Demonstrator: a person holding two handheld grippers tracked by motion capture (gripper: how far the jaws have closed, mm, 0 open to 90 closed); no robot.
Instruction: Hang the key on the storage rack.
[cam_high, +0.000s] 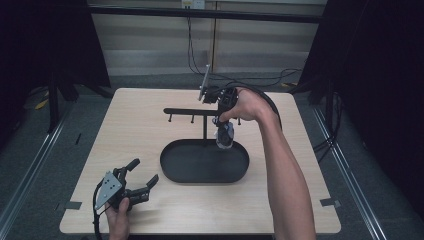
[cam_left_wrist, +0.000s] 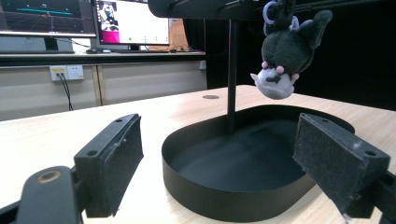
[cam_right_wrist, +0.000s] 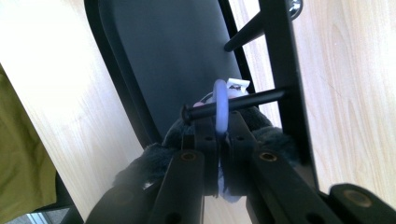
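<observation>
The right gripper (cam_right_wrist: 218, 140) has its fingers clamped on the plush toy's ring (cam_right_wrist: 220, 105), which is threaded on a stand peg (cam_right_wrist: 233, 103) above the tray (cam_high: 172, 167). The left gripper (cam_high: 142, 176) rests near-left on the table (cam_high: 125, 125), fingers apart.

You work at a pale wooden counter (cam_high: 150, 120) on grey carpet (cam_high: 45, 165), with black curtains (cam_high: 380, 75) at both sides. Ahead of you a beige panelled wall (cam_high: 150, 45) carries dangling cables (cam_high: 192, 45); lit monitors (cam_left_wrist: 130, 23) stand nearby.

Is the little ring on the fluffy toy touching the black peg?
Touching. In the right gripper view the pale ring hangs around the black peg and rests against it, while the right gripper pinches the ring's lower part above the plush toy.
</observation>
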